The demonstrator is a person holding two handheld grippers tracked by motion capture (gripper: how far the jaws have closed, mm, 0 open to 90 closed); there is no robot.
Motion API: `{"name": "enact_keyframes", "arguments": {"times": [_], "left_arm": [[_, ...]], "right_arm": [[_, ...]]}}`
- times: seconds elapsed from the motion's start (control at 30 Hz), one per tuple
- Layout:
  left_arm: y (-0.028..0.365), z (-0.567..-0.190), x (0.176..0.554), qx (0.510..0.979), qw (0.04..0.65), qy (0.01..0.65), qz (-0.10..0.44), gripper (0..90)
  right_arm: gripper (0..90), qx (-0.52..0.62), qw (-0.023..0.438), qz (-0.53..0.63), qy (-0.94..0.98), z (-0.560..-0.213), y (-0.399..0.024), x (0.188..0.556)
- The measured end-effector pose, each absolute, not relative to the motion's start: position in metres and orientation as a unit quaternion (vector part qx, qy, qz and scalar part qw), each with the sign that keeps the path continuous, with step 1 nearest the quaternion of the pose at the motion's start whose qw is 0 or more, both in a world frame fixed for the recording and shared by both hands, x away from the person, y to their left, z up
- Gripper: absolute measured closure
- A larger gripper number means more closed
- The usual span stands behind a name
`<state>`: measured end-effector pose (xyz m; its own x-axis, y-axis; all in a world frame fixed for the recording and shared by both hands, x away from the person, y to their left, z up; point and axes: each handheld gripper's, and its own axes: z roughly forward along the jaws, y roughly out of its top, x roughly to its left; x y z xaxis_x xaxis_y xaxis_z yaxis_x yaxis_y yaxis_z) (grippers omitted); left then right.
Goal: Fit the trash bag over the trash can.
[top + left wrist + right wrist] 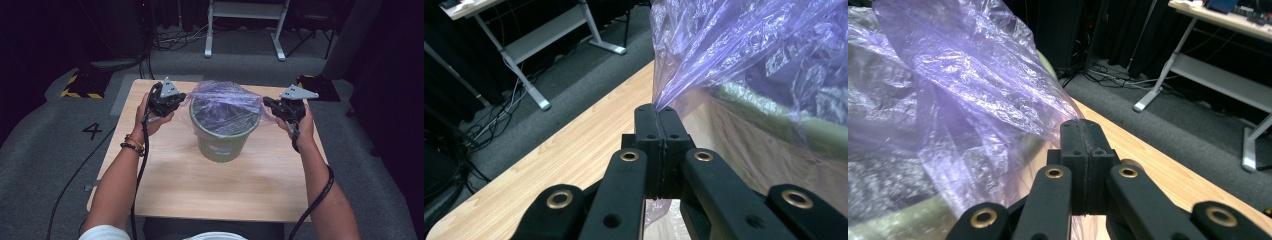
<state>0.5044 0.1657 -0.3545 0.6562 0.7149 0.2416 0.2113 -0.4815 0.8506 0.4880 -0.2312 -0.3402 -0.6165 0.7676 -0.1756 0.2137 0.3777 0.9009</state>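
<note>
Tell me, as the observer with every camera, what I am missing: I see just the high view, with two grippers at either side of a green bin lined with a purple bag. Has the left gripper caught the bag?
Observer: Yes. The left gripper is shut on the bag; film fans out from its tips.
Operator: And the right one?
Observer: The right gripper is shut on the bag's other edge, pulling the film taut.
Operator: Is the bag still over the bin's rim?
Observer: In the left gripper view, the film lifts clear above the bin rim there.
</note>
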Motion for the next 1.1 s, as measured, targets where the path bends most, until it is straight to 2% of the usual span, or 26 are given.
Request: {"name": "enact_keyframes", "arguments": {"times": [0.37,0.77,0.8,0.87,0.9,1.0,1.1], "left_arm": [[0.152,-0.369,0.531,0.812,0.408,0.313,0.279,88.8],[0.133,-0.388,0.539,0.830,0.387,0.313,0.251,86.6],[0.133,-0.388,0.538,0.830,0.383,0.316,0.254,82.1],[0.136,-0.387,0.535,0.824,0.379,0.328,0.265,61.8],[0.140,-0.385,0.531,0.819,0.388,0.329,0.265,59.1],[0.153,-0.375,0.514,0.807,0.414,0.324,0.269,41.1],[0.165,-0.369,0.492,0.802,0.433,0.309,0.270,33.0]], "right_arm": [[90.0,0.357,0.257,0.452,0.776,-0.362,-0.234,0.520],[90.0,0.364,0.225,0.453,0.782,-0.386,-0.233,0.526],[90.0,0.363,0.223,0.453,0.784,-0.388,-0.233,0.525],[90.0,0.365,0.225,0.451,0.783,-0.392,-0.234,0.524],[90.0,0.366,0.225,0.454,0.781,-0.392,-0.235,0.523],[90.0,0.366,0.230,0.464,0.774,-0.389,-0.240,0.519],[90.0,0.364,0.231,0.469,0.771,-0.385,-0.244,0.515]]}}
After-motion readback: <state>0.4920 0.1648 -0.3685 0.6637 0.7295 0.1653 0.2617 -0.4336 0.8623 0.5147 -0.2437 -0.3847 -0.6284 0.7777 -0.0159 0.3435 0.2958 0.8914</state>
